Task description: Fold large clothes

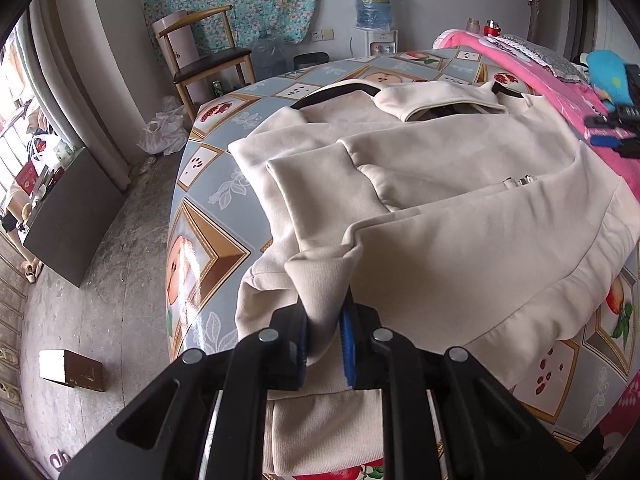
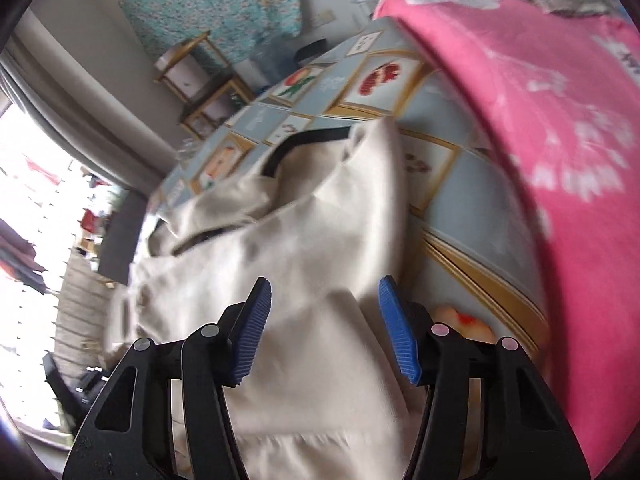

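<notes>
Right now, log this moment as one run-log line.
left hand-held gripper: shut on cream jacket cuff | right hand-held gripper: open, above jacket | jacket: spread on table

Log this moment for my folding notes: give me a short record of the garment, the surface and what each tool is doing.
garment: cream jacket with black collar trim, spread flat, sleeves folded in
surface: table with fruit-print cloth
left tool: shut on a fold at the jacket's near edge
right tool: open, blue pads apart above the jacket, nothing pinched
beside: pink blanket along the table's right side
image quality: right wrist view blurred
</notes>
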{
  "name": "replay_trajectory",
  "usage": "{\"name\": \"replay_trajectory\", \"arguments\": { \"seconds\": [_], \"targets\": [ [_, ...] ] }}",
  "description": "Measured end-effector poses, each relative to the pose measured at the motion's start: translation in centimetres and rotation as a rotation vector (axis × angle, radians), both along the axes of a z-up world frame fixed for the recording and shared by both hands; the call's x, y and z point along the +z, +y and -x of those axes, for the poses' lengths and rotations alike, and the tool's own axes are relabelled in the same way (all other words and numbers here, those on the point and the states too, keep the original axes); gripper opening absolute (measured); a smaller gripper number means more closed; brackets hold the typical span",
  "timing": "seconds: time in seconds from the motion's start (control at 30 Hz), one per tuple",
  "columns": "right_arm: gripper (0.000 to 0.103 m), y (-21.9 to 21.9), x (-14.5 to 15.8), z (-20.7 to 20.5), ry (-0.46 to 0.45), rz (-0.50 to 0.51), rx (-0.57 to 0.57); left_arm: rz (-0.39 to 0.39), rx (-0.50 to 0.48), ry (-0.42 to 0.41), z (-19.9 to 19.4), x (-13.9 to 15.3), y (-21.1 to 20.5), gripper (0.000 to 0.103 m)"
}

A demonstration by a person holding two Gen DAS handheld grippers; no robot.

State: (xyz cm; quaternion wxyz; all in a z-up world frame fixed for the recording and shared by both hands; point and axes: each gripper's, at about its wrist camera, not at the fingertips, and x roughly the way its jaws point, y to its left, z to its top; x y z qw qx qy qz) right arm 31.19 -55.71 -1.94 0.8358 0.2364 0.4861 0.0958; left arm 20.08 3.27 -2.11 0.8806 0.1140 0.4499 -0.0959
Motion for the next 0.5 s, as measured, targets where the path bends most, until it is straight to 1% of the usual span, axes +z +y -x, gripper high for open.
{"name": "replay_trajectory", "arguments": {
  "seconds": [0.1, 0.2, 0.33, 0.43, 0.5],
  "targets": [
    [0.054, -0.8, -1.5, -3.4, 0.067, -0.087, 0.027, 0.005, 0.006, 0.010, -0.1, -0.1, 0.0, 0.013],
    [0.054, -1.1, -3.6, -5.3, 0.161, -0.132, 0.060, 0.027, 0.017, 0.021, -0.3, -0.1, 0.3, 0.013],
    [0.055, -2.8, -3.5, -4.1, 0.177, -0.249, 0.072, 0.041, 0.021, 0.028, -0.4, -0.1, 0.5, 0.013],
    [0.056, -3.3, -3.8, -2.4, 0.204, -0.329, 0.124, 0.034, 0.017, 0.027, -0.4, -0.1, 0.4, 0.013],
    [0.056, -2.9, -4.0, -1.5, 0.223, -0.350, 0.155, 0.034, 0.016, 0.028, -0.4, -0.2, 0.5, 0.013]
  ]
}}
